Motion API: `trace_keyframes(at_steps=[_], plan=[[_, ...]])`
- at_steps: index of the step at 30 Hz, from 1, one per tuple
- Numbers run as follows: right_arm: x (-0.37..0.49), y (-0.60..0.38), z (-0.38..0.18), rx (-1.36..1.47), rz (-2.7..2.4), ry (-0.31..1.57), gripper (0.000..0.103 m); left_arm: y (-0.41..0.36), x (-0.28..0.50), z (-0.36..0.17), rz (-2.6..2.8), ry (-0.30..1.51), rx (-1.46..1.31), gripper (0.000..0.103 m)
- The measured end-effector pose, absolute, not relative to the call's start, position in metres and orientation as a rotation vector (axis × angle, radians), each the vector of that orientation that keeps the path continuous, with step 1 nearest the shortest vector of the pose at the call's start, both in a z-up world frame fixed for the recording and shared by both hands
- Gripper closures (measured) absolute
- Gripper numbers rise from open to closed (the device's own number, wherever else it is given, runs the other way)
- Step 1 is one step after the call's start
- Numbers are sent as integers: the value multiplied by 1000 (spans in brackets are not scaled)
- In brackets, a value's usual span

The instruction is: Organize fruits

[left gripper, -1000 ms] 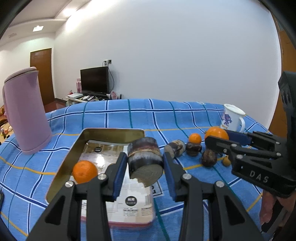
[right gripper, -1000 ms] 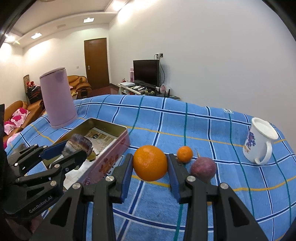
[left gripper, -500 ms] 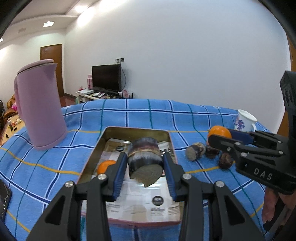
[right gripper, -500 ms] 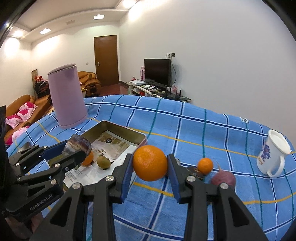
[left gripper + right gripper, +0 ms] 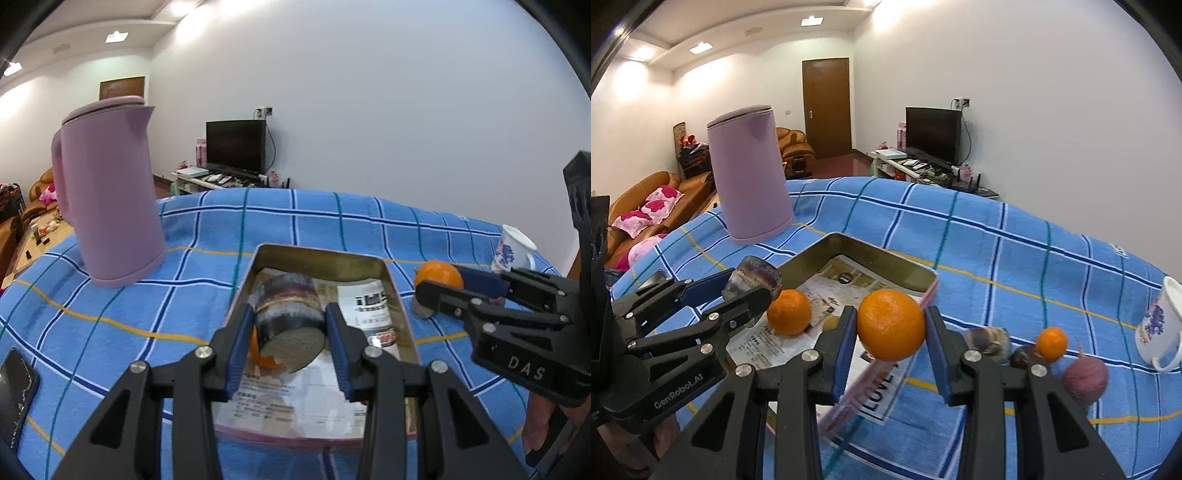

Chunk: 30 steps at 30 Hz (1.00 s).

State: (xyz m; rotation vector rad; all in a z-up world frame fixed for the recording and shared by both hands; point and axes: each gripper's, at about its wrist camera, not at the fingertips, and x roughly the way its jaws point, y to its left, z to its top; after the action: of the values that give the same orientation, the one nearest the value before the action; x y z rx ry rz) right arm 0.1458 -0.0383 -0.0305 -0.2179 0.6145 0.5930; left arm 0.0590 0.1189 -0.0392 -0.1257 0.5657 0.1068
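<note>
My left gripper (image 5: 290, 332) is shut on a dark sugarcane chunk (image 5: 288, 314) and holds it over the metal tin (image 5: 325, 254), which is lined with printed paper. The chunk also shows in the right wrist view (image 5: 757, 275). My right gripper (image 5: 890, 334) is shut on a large orange (image 5: 890, 325), held above the tin's right rim (image 5: 886, 251). An orange (image 5: 788, 312) and a small green-brown fruit (image 5: 831, 323) lie in the tin. On the cloth to the right lie another sugarcane piece (image 5: 988, 339), a small tangerine (image 5: 1051, 343), a dark round fruit (image 5: 1021, 356) and a purple fruit (image 5: 1084, 376).
A tall pink kettle (image 5: 107, 214) stands on the blue checked tablecloth (image 5: 184, 295) left of the tin. A white floral mug (image 5: 1158, 328) stands at the far right. A black phone (image 5: 14, 384) lies at the left edge.
Both grippers have moved left, over the tin, each still holding its fruit. The kettle looms closer and the loose fruits have slid to the right.
</note>
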Motion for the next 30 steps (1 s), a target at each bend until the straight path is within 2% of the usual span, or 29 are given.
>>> trace_keyframes(at_steps=[30], plan=[[143, 0, -59, -277, 654, 700, 64, 143, 64, -55, 145, 626, -145, 62]])
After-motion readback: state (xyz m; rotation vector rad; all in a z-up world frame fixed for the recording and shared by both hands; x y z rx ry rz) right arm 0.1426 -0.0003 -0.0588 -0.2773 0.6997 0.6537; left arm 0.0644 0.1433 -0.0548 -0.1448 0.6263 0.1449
